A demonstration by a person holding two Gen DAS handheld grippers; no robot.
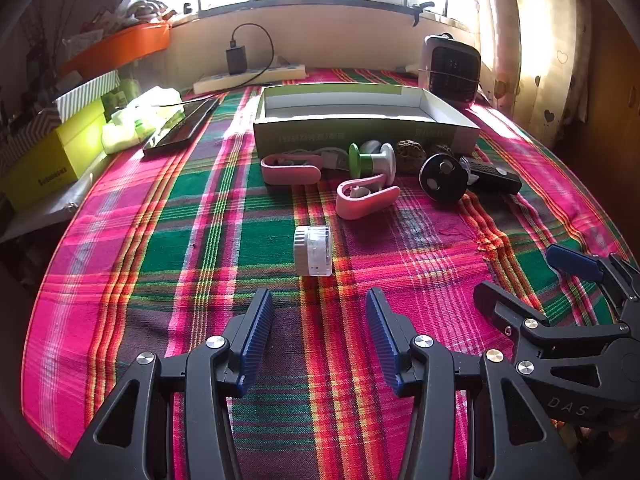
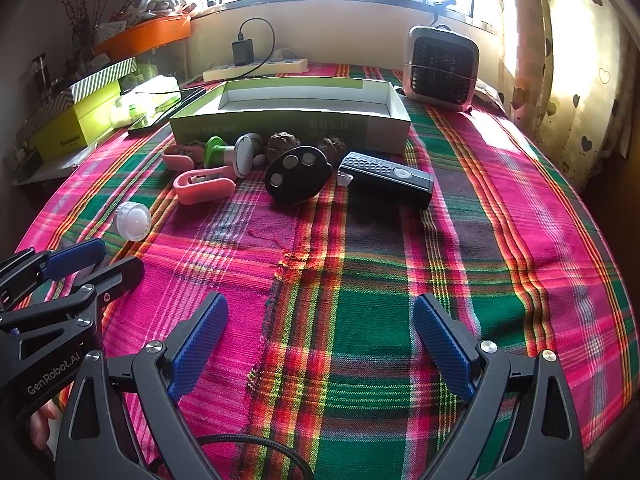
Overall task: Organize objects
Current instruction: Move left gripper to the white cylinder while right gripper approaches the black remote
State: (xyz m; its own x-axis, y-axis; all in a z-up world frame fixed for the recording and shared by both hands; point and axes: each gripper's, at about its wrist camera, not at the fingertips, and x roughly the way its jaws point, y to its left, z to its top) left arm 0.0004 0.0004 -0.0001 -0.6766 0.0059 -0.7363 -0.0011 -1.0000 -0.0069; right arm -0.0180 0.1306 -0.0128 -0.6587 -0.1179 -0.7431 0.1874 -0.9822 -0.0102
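Right, both sets of tongs hang above the plaid cloth (image 1: 160, 240) and neither has hold of anything; my left gripper (image 1: 320, 336) stands open with bare cloth between its blue pads, and my right gripper (image 2: 320, 348) is spread wider still, equally empty. Going left to right: the small white-and-clear capped cylinder (image 1: 313, 251) lies on its side, alone, nearest my left tongs; I reckon it will roll off if a pad nudges it before both close. Beyond it the two pink clips (image 1: 366, 198) lie touching the green-and-white reel (image 1: 370, 160), so a grab at one may well drag its neighbour. Next, two wrinkled brown nuts (image 2: 283, 142) sit right against the wall of the open green box (image 2: 292, 128); reaching for them risks shoving the box back. Then the black oval disc with three silver buttons (image 2: 298, 176), which looks propped on its edge and could tip over or slip out of a pinch. Last, the black remote-like device (image 2: 386, 178) lies flat, near my right tongs; the two grippers sit close together, so crossing paths could knock them.
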